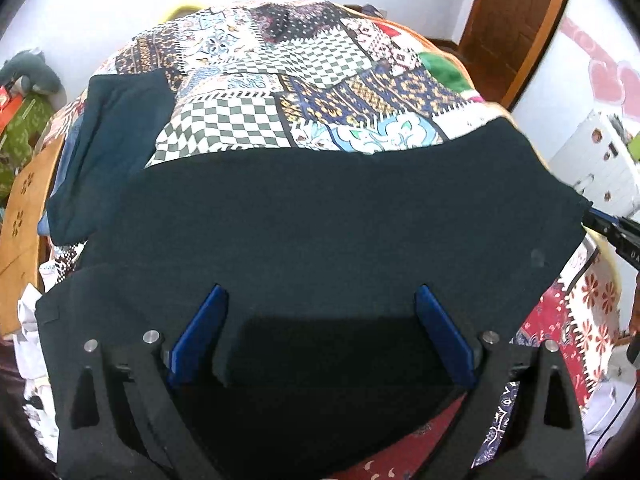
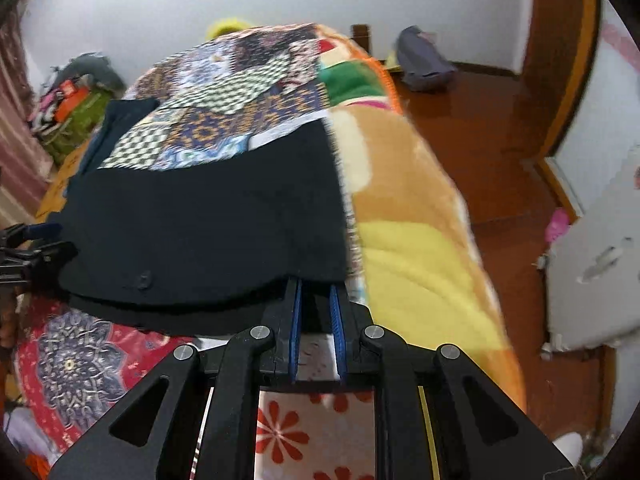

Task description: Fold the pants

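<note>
Dark navy pants (image 1: 320, 216) lie spread across a patchwork bedspread (image 1: 256, 80), with one leg running up the left side. My left gripper (image 1: 322, 294) is open, its blue fingers wide apart just above the near part of the pants. My right gripper (image 2: 316, 286) is nearly closed on the near right corner of the pants (image 2: 208, 232). It also shows at the right edge of the left wrist view (image 1: 608, 228), at the cloth's corner. The left gripper shows at the left edge of the right wrist view (image 2: 32, 240).
The bed carries an orange and yellow blanket (image 2: 400, 240) on its right side. A wooden floor (image 2: 480, 128) and a door (image 1: 516, 20) lie to the right. A white cabinet (image 2: 592, 260) stands at the right. Clutter (image 2: 68, 104) is piled at the left.
</note>
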`<control>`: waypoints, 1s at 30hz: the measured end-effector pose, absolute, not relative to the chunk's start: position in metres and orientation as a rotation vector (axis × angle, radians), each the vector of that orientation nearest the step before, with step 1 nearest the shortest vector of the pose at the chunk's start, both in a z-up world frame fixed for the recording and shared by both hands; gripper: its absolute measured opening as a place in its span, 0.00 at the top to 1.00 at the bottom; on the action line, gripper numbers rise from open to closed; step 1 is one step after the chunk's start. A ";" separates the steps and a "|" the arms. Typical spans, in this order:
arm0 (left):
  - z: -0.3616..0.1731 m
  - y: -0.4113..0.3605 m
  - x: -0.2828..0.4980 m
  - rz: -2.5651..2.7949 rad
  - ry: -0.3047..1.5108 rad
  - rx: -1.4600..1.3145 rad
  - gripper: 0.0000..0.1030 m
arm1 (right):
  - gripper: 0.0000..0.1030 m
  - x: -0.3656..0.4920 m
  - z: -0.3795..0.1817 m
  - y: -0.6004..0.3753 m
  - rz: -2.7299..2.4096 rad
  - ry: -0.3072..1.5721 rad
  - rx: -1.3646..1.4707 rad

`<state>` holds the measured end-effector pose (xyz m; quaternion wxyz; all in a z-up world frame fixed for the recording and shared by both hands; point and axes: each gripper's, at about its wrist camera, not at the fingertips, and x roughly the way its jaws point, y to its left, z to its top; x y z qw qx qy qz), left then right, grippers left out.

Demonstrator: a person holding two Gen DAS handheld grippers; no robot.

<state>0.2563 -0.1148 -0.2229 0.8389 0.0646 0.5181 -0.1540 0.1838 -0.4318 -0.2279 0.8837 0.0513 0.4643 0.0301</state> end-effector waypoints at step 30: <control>-0.214 0.225 0.276 0.204 1.033 -0.137 0.03 | 0.55 0.290 -0.181 -0.150 0.643 0.818 -0.176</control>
